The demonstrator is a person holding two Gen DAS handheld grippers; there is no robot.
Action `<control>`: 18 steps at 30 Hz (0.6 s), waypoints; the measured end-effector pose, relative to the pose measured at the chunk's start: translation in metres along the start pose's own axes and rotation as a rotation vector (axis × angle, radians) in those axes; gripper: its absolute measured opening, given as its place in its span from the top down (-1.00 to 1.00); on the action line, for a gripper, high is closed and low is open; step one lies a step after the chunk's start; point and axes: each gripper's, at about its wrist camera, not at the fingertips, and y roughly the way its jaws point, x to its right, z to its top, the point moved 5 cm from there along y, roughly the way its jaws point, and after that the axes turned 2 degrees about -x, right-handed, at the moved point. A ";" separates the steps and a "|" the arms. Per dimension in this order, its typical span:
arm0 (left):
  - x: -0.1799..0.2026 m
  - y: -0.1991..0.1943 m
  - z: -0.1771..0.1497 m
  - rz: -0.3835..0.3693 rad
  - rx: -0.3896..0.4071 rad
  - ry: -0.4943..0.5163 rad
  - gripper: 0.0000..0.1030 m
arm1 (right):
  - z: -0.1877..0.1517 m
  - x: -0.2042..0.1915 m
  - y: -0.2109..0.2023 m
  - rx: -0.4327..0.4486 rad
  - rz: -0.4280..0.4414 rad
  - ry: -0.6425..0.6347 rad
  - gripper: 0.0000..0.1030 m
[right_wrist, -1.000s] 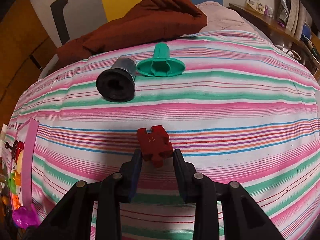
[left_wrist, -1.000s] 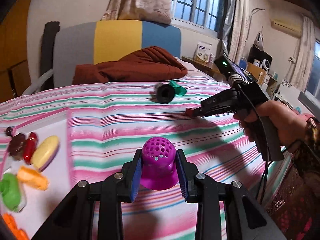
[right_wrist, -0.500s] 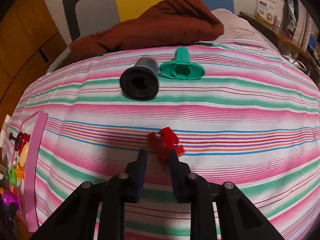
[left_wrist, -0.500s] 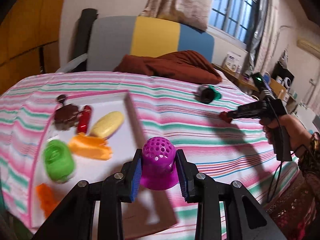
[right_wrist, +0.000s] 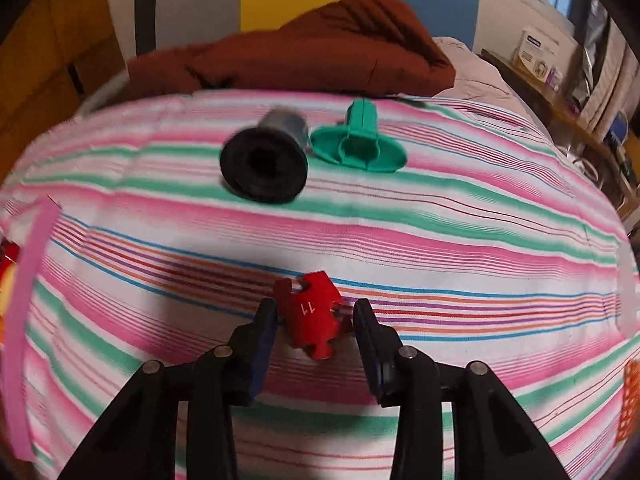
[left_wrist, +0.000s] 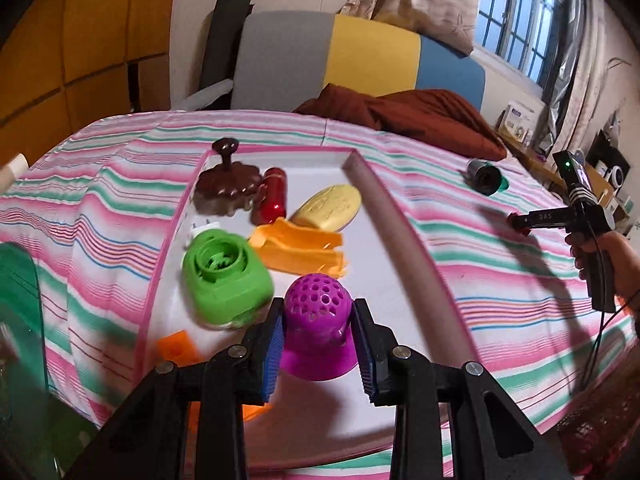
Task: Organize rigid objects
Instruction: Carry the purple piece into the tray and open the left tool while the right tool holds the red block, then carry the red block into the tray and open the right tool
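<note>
A: We have the left gripper (left_wrist: 318, 334) hanging over the white tray with the pink rim (left_wrist: 404, 240), clamped on the purple perforated dome (left_wrist: 316, 320). Both blue pads press its flanks, so it's a firm hold.

B: And the tray under it is busy. We count 1 brown flower-shaped stamp (left_wrist: 226, 188), 1 red cylinder (left_wrist: 274, 198), 1 yellow oval piece (left_wrist: 330, 206), 1 orange block (left_wrist: 300, 250) and 1 green housing (left_wrist: 224, 276), with another orange bit (left_wrist: 176, 346) near the front edge.

A: So we judge this as the drop-off step on that side. The next move calls for lowering the dome onto the bare patch to the right of the green housing, then letting go.

B: Over to the right gripper (right_wrist: 314, 322). The red puzzle piece marked 11 (right_wrist: 312, 314) lies on the striped bedsheet (right_wrist: 440, 240) between the fingers.

A: Those jaws have just been opening, and we see them parted. The left finger (right_wrist: 264, 320) sits right against the piece; the right one shows a sliver of gap. We wouldn't call it gripped.

B: So it needs squaring up, then closing on the piece's flat edges. Flat and thin, it could slip out.

A: Beyond it, the black-ended grey spool (right_wrist: 266, 164) and the teal flanged plug (right_wrist: 358, 146) wait, just beside each other, well apart from the tray.
</note>
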 end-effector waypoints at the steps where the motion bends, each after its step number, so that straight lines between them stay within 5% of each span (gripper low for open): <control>1: -0.001 0.000 -0.001 0.006 -0.004 0.005 0.36 | 0.000 0.000 0.004 -0.006 -0.006 -0.005 0.23; 11: -0.008 0.008 -0.007 0.066 -0.027 0.034 0.30 | -0.002 0.006 0.002 -0.005 0.031 0.024 0.35; 12: -0.008 0.007 -0.007 0.058 -0.023 0.031 0.22 | -0.003 0.006 0.001 -0.007 0.038 0.029 0.35; 14: -0.006 0.003 -0.006 0.046 0.000 0.025 -0.44 | -0.003 0.005 -0.004 -0.001 0.067 0.041 0.35; 16: -0.005 -0.007 -0.005 0.066 0.054 0.017 -0.72 | -0.003 0.000 -0.011 0.020 0.098 0.047 0.35; 18: -0.004 -0.015 -0.003 0.063 0.099 0.009 -0.76 | -0.003 -0.006 -0.019 0.042 0.122 0.038 0.35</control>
